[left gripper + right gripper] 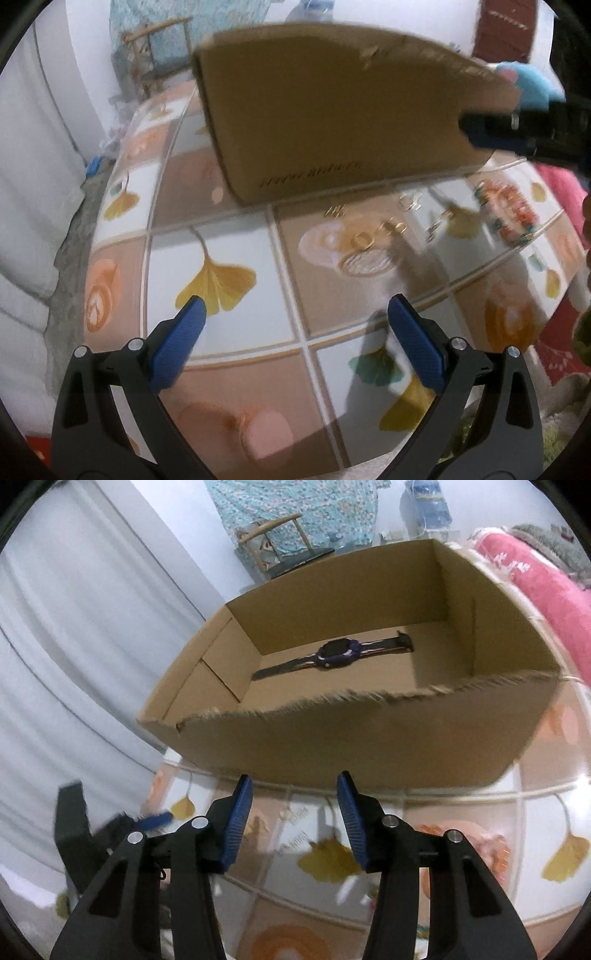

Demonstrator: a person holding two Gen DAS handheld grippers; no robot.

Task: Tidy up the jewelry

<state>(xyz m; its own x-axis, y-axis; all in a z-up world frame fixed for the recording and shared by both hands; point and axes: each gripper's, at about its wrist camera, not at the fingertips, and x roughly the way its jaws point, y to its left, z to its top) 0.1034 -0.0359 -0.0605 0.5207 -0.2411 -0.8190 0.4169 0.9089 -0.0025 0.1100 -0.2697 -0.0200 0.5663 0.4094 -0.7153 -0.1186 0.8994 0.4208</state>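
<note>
- Cardboard box (332, 738) stands on the counter (229, 266) straight ahead of the right tongs (295, 786), its torn near wall just beyond the blue pads; top open.
- Watch (334, 653) with dark strap and purple case lies flat on the box floor, toward the far wall, well ahead of the right tongs.
- Right tongs apart and empty, only the patterned counter cover showing between the pads.
- Left tongs (295, 306) wide apart, nothing between them, pointing down at the leaf-and-tile counter cover.
- Ahead and right of the left tongs, loose jewelry on the counter: small gold rings (384, 230), a pale bangle (365, 262), a beaded bracelet (509, 210) in orange and green. All blurred; exact count unclear.
- Box stands beyond these pieces from the left tongs; its side wall hides the inside from that camera.
- Right tongs enter the left view at the box's right end; contact with the box cannot be judged through blur.
- Wooden chair (280, 535) and patterned blue cloth (295, 506) behind the box; pink cushion (535, 587) to its right, partly cut off.
</note>
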